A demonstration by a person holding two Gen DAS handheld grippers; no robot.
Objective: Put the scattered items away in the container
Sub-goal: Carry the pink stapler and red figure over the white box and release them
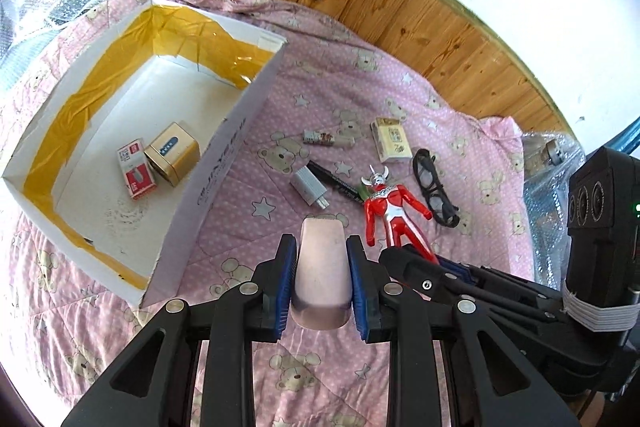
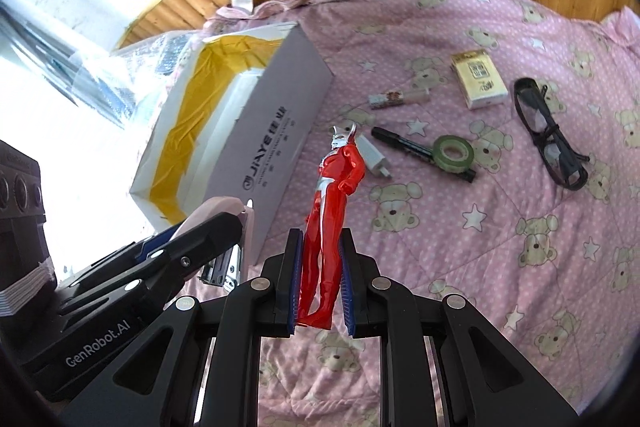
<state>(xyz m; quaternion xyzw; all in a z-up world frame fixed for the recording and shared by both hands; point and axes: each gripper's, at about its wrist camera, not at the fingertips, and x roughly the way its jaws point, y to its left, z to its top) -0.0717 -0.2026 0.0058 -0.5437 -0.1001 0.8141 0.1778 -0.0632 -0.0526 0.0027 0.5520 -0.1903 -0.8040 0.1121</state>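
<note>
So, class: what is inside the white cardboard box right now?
Inside the white box, the left wrist view shows a red-and-white staples box beside a small gold tin on the floor. The near wall hides part of the floor.

Both wrist views look down close over the pink quilt, sharing the white box; left view sits farther left
</note>
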